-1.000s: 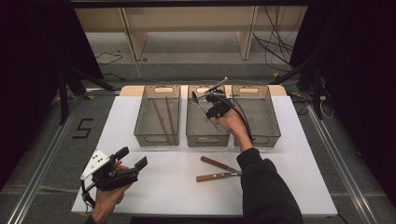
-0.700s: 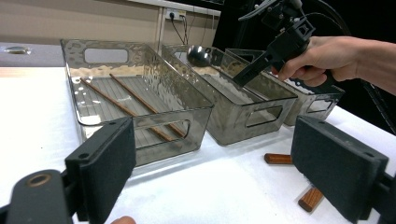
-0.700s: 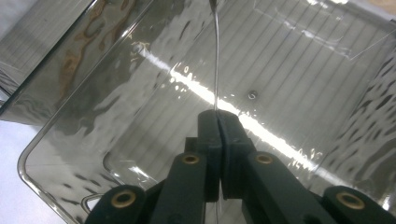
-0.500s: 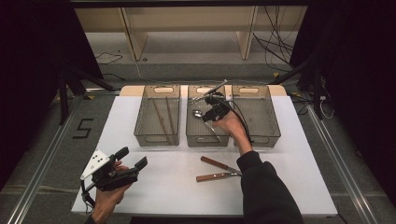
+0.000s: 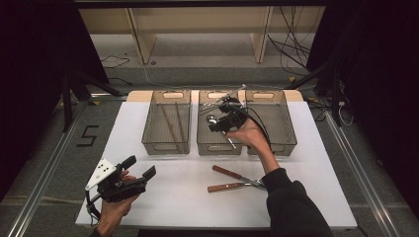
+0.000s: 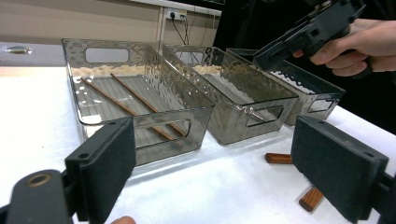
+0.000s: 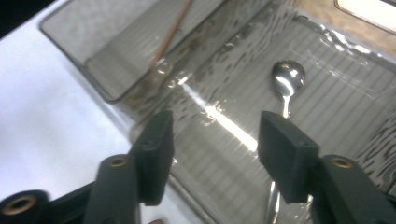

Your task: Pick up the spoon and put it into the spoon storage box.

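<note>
White table (image 5: 188, 197) | dark room | spoon (image 7: 288, 77) in middle bin (image 5: 217, 148) | right hand-held gripper (image 7: 215, 140) just opening, empty | left hand-held gripper (image 6: 215, 163) released

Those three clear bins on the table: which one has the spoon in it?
The middle bin, under the right gripper. A shiny spoon lies on its floor. The left bin holds two wooden chopsticks instead, and the right bin shows nothing inside.

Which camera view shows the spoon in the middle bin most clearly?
The right gripper view: the spoon lies on the middle bin floor, bowl and handle plain. In the high view, the spoon is small, partly hidden. The left gripper view leaves it unclear.
</note>
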`<state>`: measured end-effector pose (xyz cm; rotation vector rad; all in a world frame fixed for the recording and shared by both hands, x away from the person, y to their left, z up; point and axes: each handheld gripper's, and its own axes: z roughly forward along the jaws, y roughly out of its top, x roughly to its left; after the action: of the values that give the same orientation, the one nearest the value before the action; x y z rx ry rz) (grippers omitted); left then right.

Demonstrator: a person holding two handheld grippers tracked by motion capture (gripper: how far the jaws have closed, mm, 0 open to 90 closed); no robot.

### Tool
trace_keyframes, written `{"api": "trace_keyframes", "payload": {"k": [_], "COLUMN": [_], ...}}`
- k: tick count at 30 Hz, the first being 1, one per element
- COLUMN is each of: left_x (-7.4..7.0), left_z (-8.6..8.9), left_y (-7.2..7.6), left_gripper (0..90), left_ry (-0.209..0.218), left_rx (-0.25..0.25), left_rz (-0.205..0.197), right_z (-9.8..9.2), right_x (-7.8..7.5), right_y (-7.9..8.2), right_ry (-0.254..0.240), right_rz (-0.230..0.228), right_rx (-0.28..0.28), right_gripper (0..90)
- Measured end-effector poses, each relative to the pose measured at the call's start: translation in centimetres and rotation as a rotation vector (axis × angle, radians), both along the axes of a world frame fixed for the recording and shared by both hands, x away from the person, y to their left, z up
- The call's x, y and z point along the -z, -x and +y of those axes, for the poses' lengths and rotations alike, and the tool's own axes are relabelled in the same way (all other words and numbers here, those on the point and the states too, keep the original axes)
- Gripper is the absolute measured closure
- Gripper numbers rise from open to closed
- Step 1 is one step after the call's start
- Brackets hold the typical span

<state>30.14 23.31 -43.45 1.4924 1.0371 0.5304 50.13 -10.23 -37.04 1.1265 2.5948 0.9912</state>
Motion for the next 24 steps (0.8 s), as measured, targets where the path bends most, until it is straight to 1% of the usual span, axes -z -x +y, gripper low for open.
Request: {"api": "trace_keyframes", "payload": {"k": [5,7,9,14,16,24], "left_x": [0.0,0.0,0.0,0.0,0.0,0.0], "left_z": [0.0,0.0,0.0,0.0,0.0,0.0], "left_y": [0.0,0.0,0.0,0.0,0.0,0.0], "left_gripper": [13.6,13.6,13.6,13.6,13.6,13.6], "left_ry": [0.0,-0.001,0.0,-0.001,-0.001,0.0], "left_rx": [-0.001,-0.001,-0.001,-0.001,-0.001,-0.001], "left_rz": [-0.001,-0.001,-0.001,0.001,0.001,0.003], "right_z": [-0.2,-0.3,-0.4,-0.7,-0.8,-1.3], "right_x": [-0.6,-0.8,-0.9,-1.3,-1.3,-1.0], "right_y": [1.2,1.8,2.4,3.5,3.9,4.8], "right_ry": [-0.019,-0.021,-0.029,-0.033,-0.041,-0.049], "right_rz": [-0.028,-0.036,-0.044,-0.06,-0.063,-0.074], "right_rx": [-0.028,-0.048,-0.055,-0.077,-0.077,-0.082], "right_gripper": [37.3,35.6,34.5,33.2,33.2,32.4]}}
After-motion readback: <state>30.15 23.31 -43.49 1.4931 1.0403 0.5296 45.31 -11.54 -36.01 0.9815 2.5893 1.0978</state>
